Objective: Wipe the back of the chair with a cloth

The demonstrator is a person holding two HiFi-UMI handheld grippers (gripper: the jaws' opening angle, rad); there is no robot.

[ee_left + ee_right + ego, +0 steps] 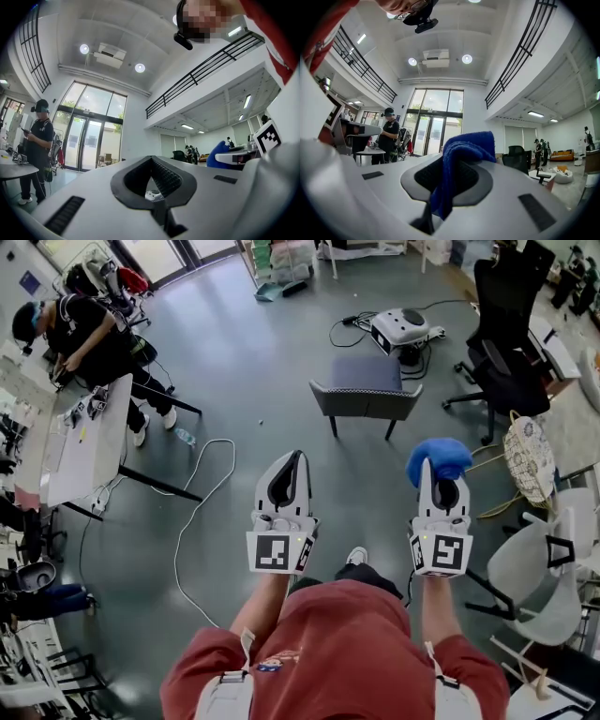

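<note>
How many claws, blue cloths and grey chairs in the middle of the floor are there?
Claws: 2, the left claw and the right claw
Blue cloth: 1
Grey chair: 1
Total: 4

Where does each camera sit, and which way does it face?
Head view: on the person's head, facing steeply down at a grey padded chair on the grey floor; shows the red shirt, left gripper and right gripper.
Left gripper view: on the left gripper, facing along its shut fingers toward tall glass doors and the ceiling; red sleeve at right.
Right gripper view: on the right gripper, facing the same doors; its fingers clamp a blue terry cloth.
Shared: all three views show the cloth; both gripper views show the doors.
</note>
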